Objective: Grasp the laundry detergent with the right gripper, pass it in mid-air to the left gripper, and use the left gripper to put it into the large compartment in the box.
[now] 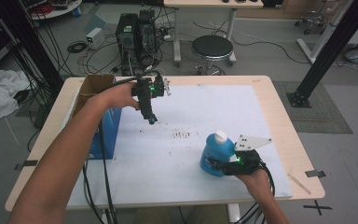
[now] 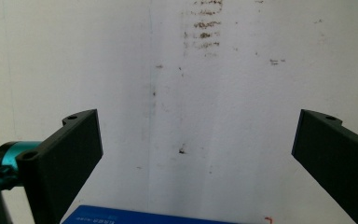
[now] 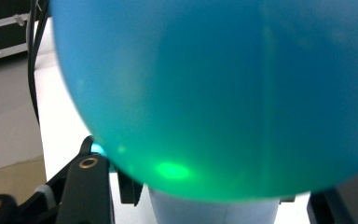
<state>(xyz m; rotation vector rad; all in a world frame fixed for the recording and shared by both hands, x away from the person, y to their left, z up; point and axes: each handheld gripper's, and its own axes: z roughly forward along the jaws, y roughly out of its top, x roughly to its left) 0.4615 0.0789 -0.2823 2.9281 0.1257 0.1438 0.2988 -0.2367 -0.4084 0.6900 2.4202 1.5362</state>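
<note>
On the white-covered surface [image 1: 177, 154], near your right edge, stood the blue bottle [image 1: 216, 155] with its white cap [image 1: 221, 136], upright. Your right hand-held gripper [image 1: 214, 163] had closed in around the bottle's lower body from the near side; in the right gripper view the blue bottle [image 3: 214, 93] sat between the jaws, so you appeared to be grasping it, though the contact points were hidden behind its bulge. By the look of it the bottle had been seized but not yet lifted or carried anywhere. Your left hand-held gripper [image 1: 151, 119] hung over the far left part of the surface, pointing down, jaws spread wide and holding nothing, as the left gripper view confirmed. Beside your left forearm stood an open cardboard box [image 1: 93, 86] with a blue side; its inside could not be seen. Whether the bottle's base touched the surface was hard to judge. Dark smudges [image 1: 182, 134] marked the sheet.
</note>
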